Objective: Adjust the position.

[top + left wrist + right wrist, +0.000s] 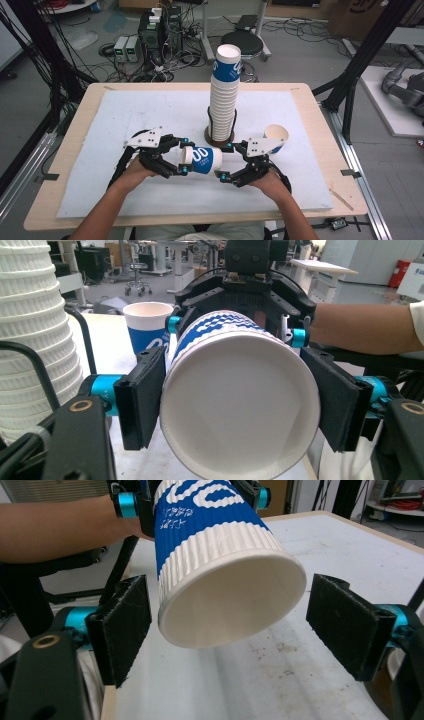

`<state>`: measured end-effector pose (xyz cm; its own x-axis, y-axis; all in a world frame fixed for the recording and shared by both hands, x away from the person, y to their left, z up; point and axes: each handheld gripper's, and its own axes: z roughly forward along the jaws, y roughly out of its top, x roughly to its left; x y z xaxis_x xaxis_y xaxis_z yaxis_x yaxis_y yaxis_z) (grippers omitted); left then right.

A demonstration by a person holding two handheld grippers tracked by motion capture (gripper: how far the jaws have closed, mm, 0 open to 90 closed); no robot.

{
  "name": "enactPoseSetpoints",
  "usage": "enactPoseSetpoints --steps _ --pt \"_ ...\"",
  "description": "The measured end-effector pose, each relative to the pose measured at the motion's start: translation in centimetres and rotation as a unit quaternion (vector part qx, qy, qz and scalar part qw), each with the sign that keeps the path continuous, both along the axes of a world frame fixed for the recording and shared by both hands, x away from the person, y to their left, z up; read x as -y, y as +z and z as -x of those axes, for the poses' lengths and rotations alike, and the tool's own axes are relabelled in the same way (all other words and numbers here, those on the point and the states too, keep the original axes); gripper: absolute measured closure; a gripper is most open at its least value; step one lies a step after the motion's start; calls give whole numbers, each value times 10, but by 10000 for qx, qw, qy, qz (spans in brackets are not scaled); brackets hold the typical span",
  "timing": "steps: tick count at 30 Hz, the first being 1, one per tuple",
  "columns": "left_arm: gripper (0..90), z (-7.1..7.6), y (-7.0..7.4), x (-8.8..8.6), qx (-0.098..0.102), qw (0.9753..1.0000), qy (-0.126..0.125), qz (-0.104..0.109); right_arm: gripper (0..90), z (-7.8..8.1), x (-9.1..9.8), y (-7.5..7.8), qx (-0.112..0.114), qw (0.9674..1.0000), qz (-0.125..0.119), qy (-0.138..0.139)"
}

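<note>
While the left hand-held gripper (183, 156) pinches a blue-and-white paper cup (201, 160) lying on its side just in front of the tall cup stack (224, 95), the work in hand looks like a handover or a pulling-apart of nested cups, with the cup held in the air between the two tools. In the left gripper view the pads (142, 395) press on both flanks of the cup (240, 400) near one end, so this hand-held gripper is nearly closed and has firm hold of it. The right hand-held gripper (226, 161) sits on the far side of the cup from the left one, also just in front of the stack; in the right gripper view its pads (125, 625) stand wide apart on either side of the cup's other end (225, 575) with clear gaps, so it holds nothing. A second single cup (276, 135) stands on the desk (60, 165) to the right of the stack, behind the right hand-held gripper. The next move, as I judge it, calls for the right jaws to centre on that free end and close evenly without crushing the thin wall, while the left grip stays steady. After that the cup could go onto the stack.
</note>
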<state>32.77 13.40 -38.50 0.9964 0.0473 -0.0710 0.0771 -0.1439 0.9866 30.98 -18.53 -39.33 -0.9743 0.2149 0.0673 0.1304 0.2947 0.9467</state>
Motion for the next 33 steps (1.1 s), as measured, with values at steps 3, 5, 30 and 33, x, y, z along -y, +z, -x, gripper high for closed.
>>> enactPoseSetpoints --steps 3,5,30,33 --pt "293 1 0 0 16 10000 -31 34 175 0 -2 -1 -12 10000 -22 33" --pt "293 1 1 1 20 10000 -74 36 175 0 -4 -2 -39 10000 -16 60" --pt "295 4 1 4 47 9990 -260 368 159 -1 -12 -5 -286 9987 -259 337" --pt "295 4 1 4 48 9989 -263 386 160 0 -12 -5 -345 9984 -273 343"
